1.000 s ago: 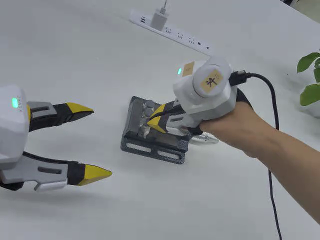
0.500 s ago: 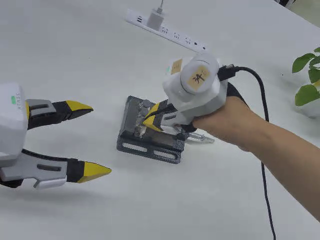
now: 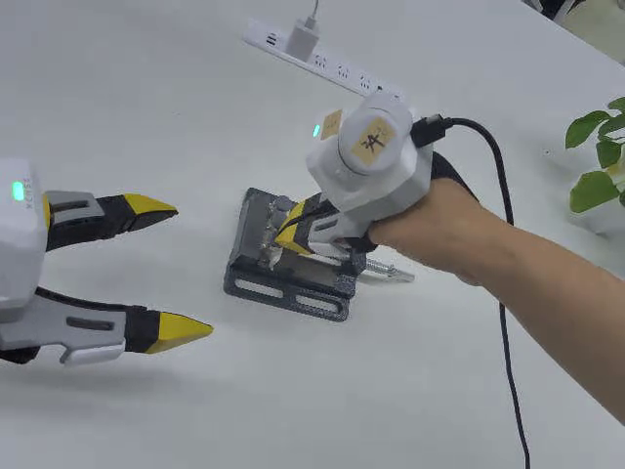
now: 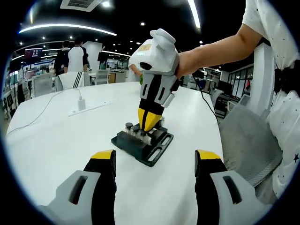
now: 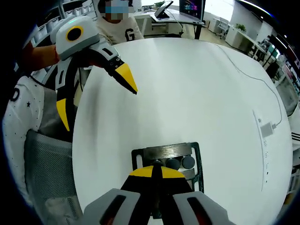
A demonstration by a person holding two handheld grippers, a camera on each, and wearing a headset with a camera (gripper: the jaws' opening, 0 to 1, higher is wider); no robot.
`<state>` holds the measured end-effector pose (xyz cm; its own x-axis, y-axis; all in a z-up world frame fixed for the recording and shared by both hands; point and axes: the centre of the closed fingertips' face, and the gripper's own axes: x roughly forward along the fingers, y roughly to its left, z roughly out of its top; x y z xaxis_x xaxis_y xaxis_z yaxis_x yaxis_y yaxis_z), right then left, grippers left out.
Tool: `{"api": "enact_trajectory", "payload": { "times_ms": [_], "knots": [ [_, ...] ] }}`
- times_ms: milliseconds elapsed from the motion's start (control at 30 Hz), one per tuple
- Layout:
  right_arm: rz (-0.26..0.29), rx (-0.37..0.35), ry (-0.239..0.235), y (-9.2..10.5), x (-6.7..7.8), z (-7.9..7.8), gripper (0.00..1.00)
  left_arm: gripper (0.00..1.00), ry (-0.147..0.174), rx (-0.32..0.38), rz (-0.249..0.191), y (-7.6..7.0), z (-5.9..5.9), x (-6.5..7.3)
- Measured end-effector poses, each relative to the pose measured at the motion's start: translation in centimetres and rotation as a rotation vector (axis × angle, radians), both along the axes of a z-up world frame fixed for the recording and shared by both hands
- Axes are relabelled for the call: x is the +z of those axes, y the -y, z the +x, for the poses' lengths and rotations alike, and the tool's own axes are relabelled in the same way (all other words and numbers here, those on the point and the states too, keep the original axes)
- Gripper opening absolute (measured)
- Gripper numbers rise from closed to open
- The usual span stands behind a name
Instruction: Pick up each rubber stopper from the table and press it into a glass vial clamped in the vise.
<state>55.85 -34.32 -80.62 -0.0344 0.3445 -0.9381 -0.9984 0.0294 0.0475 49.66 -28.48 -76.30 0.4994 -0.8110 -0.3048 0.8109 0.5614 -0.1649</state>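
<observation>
– Rubber stopper (image 5: pixel 174 164): location and condition?
– Dark round cap, seated in a glass vial (image 4: pixel 130 130), just beside the fingers of the right gripper (image 5: pixel 157 171). A second cap sits next to it in the same row. Those fingers are drawn together, yellow tips meeting, pointed down at the row. Whether anything is pinched between them, I cannot tell.
– Handling class?
– Judged light, soft and grippy; should squash a little going in. Take hold across the wide upper sides, leaving the likely narrower end free. Vial judged brittle, so press straight down, never sideways.
– Holder?
– Vise (image 3: pixel 289 285), dark, clamping the vials upright at the middle of the worktop (image 3: pixel 146 107); screw handle (image 3: pixel 392 273) projecting right.
– Other gripper?
– Left gripper (image 3: pixel 181 267), near left, well apart from the vise. Fingers spread wide, nothing between them, above bare worktop.
– Outlying items?
– Power strip (image 3: pixel 332 61) at the far side; plant (image 3: pixel 596 161) far right.
– Differences between views?
– Right gripper view looks down on the cap tops, round and side by side. Left gripper view gives the side profile: vials standing, right fingers pointing down from above. Head view adds the screw handle and the plant.
</observation>
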Motion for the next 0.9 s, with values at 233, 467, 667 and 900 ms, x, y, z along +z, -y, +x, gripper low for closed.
{"api": "enact_trajectory", "payload": {
  "times_ms": [233, 467, 667, 900],
  "knots": [
    [-0.018, 0.008, -0.005, -0.09, -0.09, -0.04, 0.0, 0.66, 0.001, 0.005, -0.008, -0.06, 0.05, 0.06],
    [-0.031, 0.017, -0.013, -0.23, -0.15, -0.01, 0.0, 0.66, 0.006, 0.009, -0.014, -0.15, 0.28, 0.16],
    [-0.045, 0.022, -0.01, -0.21, -0.13, -0.27, 0.0, 0.65, 0.009, 0.015, -0.018, -0.25, 0.48, 0.32],
    [-0.058, 0.033, -0.004, -0.39, -0.33, -0.23, 0.0, 0.64, 0.013, 0.019, -0.018, -0.35, 0.54, 0.35]
  ]
}}
